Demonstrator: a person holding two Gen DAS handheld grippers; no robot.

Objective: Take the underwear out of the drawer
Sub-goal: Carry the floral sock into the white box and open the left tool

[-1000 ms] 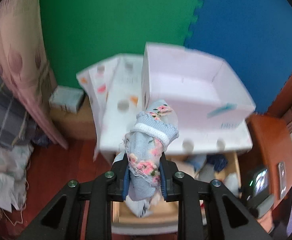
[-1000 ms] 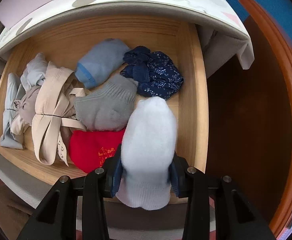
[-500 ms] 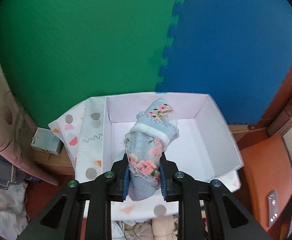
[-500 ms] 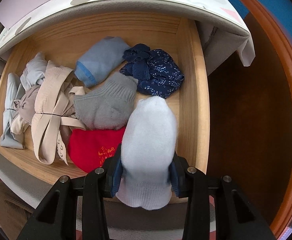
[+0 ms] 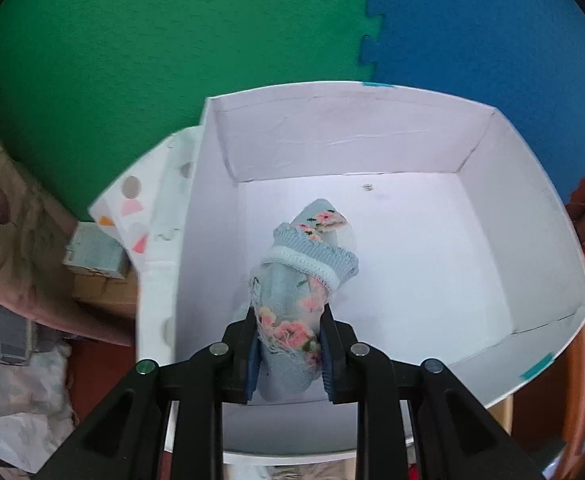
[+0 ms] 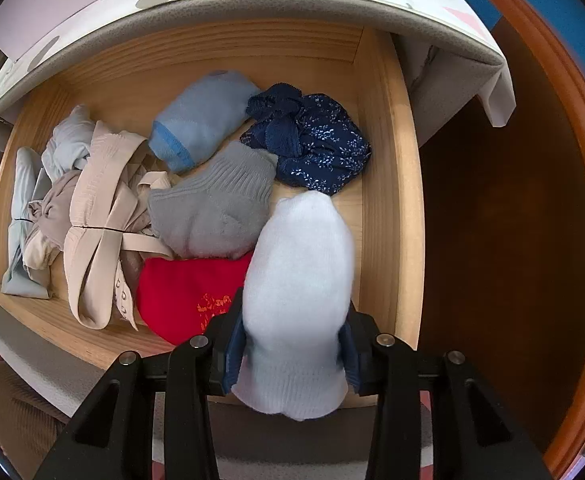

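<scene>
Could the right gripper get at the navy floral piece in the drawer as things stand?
Probably not yet: the right gripper is shut on a white sock. The navy piece itself lies uncovered in the open drawer.

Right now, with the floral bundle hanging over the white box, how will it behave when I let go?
The floral bundle looks like soft knit, pinched narrow between the left tongs, so it will probably slump rather than bounce. It seems light and should drop straight. Its frayed threads might snag on the pads. The white box looks deep enough to catch it.

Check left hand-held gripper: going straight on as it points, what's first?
Likely the white box floor; left hand-held gripper, shut on the floral garment, points into it. Depth unclear.
</scene>
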